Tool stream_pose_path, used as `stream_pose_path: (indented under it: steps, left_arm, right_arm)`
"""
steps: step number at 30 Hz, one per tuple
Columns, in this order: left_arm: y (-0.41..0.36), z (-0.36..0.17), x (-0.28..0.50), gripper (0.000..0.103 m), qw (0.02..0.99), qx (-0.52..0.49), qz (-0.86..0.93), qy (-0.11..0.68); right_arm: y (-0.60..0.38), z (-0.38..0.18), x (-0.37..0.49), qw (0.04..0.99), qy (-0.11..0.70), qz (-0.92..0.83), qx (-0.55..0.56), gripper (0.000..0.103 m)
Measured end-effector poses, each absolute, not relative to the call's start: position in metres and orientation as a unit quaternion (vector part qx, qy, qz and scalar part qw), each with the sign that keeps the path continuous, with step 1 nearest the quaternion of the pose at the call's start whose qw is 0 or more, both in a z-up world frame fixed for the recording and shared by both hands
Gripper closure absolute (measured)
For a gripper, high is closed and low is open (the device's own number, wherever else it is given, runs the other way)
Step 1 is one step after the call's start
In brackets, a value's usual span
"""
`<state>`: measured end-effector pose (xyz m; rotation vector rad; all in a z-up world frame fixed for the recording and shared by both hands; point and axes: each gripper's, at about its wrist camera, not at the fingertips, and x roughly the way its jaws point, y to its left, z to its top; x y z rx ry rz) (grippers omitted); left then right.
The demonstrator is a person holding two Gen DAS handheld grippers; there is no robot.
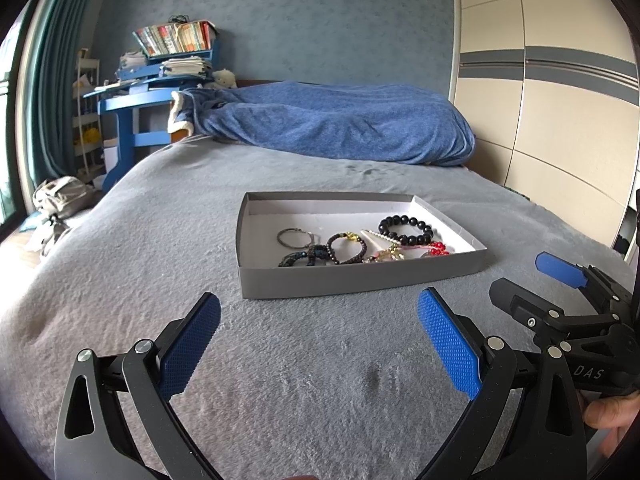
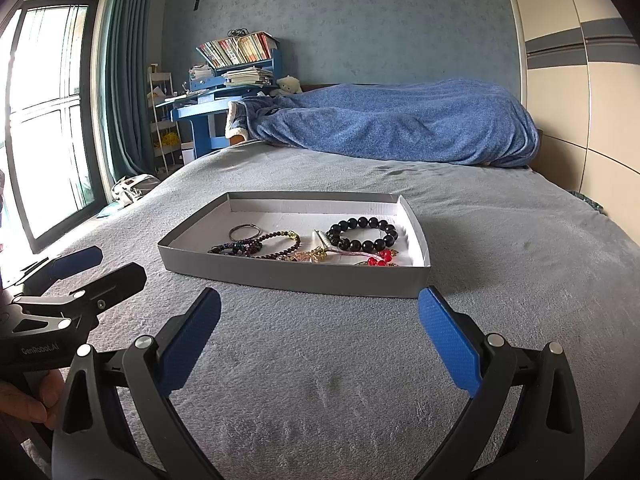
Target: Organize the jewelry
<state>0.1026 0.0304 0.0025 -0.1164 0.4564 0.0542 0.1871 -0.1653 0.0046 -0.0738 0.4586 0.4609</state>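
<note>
A shallow grey tray [image 1: 352,278] [image 2: 280,276] lies on the grey bed cover. It holds a big black bead bracelet [image 1: 406,230] [image 2: 362,234], a thin dark bead bracelet [image 1: 346,248] [image 2: 280,246], a metal ring [image 1: 294,237] [image 2: 244,232], red beads [image 1: 438,249] [image 2: 380,258] and other tangled pieces. My left gripper [image 1: 320,320] is open and empty, short of the tray's near wall. My right gripper [image 2: 320,316] is open and empty, also just short of the tray. Each gripper shows at the other view's edge.
A blue blanket [image 1: 340,120] is heaped at the far end of the bed. A blue desk with books [image 1: 160,76] stands at the back left, a wardrobe [image 1: 560,100] on the right, a window [image 2: 44,112] on the left. A bag [image 1: 60,196] lies on the floor.
</note>
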Motion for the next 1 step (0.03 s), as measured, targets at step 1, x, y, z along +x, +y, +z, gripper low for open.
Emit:
stream_pose_path:
  steps: [1]
  left_arm:
    - [0.0304, 0.0025, 0.1026, 0.005, 0.972, -0.058, 0.027, 0.226]
  right_arm:
    - [-0.1661, 0.0051, 0.1872, 0.947, 0.225, 0.227, -0.036, 0.006]
